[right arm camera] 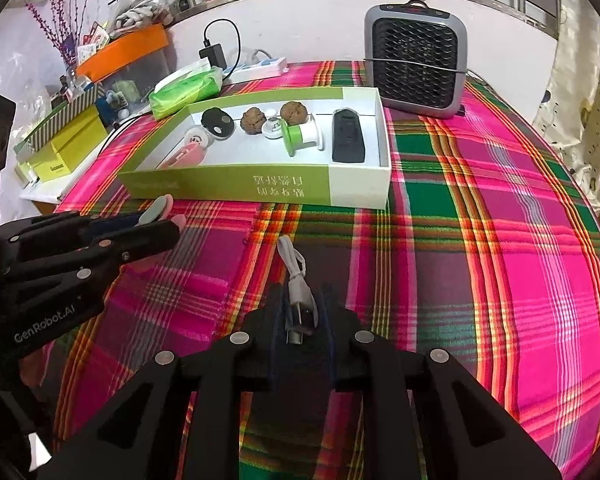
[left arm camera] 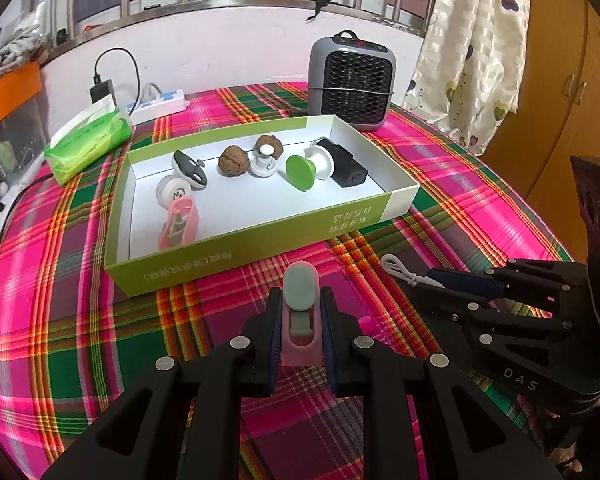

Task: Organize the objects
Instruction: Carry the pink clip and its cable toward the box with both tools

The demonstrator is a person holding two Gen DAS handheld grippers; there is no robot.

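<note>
My left gripper [left arm camera: 300,316] is shut on a pink clip with a grey-green lever [left arm camera: 300,304], held above the plaid cloth just in front of the green and white box [left arm camera: 204,268]. The right wrist view shows this gripper [right arm camera: 160,220] at the left. My right gripper [right arm camera: 300,320] is shut on a white USB cable [right arm camera: 296,276], whose loop sticks out ahead; it shows in the left wrist view [left arm camera: 396,268] too. The box holds a second pink clip [left arm camera: 178,222], two walnuts [left arm camera: 233,160], a green and white spool [left arm camera: 306,166], a black device [left arm camera: 346,164] and round white pieces.
A grey fan heater [left arm camera: 350,80] stands behind the box. A green tissue pack [left arm camera: 88,136], a power strip [left arm camera: 158,104] and a charger lie at the back left. Yellow boxes [right arm camera: 66,148] sit beyond the table's left edge. A curtain [left arm camera: 468,48] hangs at the right.
</note>
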